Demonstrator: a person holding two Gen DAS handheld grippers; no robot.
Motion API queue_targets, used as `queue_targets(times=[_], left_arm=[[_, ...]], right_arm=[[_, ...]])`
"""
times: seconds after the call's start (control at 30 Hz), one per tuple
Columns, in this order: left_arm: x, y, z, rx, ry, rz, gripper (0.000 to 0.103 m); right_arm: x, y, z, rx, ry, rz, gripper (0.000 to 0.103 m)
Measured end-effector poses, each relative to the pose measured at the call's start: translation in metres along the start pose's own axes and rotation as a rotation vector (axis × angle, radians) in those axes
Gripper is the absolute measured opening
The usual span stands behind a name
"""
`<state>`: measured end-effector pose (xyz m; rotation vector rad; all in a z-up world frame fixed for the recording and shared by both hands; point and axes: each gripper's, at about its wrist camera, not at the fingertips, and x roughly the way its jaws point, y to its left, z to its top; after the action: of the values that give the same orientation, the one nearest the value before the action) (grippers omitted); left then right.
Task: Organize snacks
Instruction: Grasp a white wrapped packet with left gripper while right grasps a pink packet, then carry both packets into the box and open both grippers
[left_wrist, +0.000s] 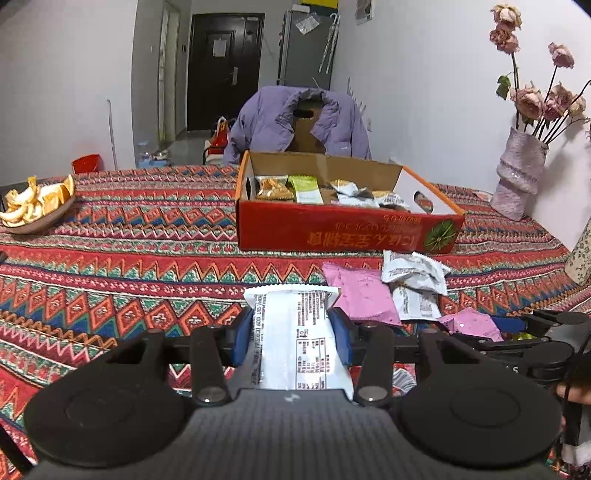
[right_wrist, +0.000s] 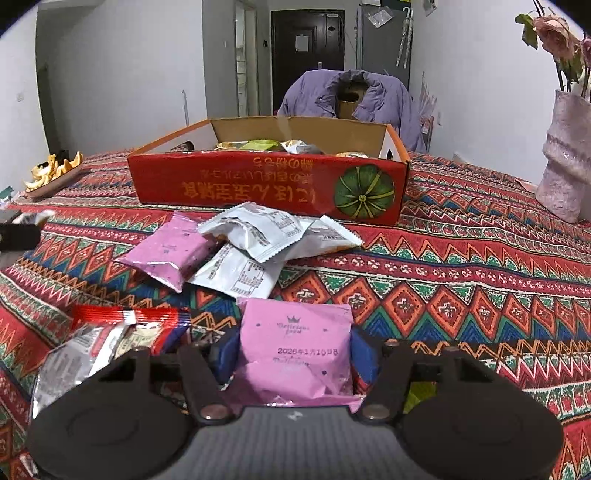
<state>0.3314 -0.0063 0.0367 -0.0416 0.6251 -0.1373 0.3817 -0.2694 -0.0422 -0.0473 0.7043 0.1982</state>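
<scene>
My left gripper is shut on a white snack packet and holds it above the patterned cloth, short of the red cardboard box. The box holds several snack packets. My right gripper is shut on a pink snack packet near the table's front. Ahead of it lie another pink packet and white packets, in front of the box. A red packet and a silver packet lie at its left. The right gripper also shows in the left wrist view.
A plate of orange peels sits at the far left of the table. A pink vase with dried roses stands at the far right by the wall. A chair draped with a purple jacket stands behind the table.
</scene>
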Motion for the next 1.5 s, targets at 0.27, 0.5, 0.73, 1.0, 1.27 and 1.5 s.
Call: queue_targets(times=[0.27, 0.5, 0.73, 1.0, 1.27, 1.5], left_arm=[[-0.053, -0.003, -0.004, 0.000, -0.077, 0.019, 0.045], [-0.090, -0.011, -0.031, -0.019, -0.083, -0.005, 0.045], [-0.107, -0.021, -0.038, -0.014, -0.114, -0.030, 0.045], [-0.086, -0.018, -0.014, -0.022, -0.117, -0.061, 0.045], [-0.020, -0.007, 0.074, -0.022, -0.161, -0.087, 0.045], [0.086, -0.006, 0.144, -0.010, -0.080, -0.124, 0.045]], right_arm=[[-0.068, 0.010, 0.011, 0.009, -0.153, 0.054, 0.061], [-0.125, 0.027, -0.014, -0.008, -0.180, 0.125, 0.061], [-0.147, 0.030, -0.028, -0.006, -0.192, 0.127, 0.061], [-0.141, 0.015, -0.011, 0.023, -0.210, 0.154, 0.061], [-0.101, -0.013, 0.068, -0.017, -0.246, 0.171, 0.061], [-0.009, -0.042, 0.160, -0.074, -0.182, 0.164, 0.061]])
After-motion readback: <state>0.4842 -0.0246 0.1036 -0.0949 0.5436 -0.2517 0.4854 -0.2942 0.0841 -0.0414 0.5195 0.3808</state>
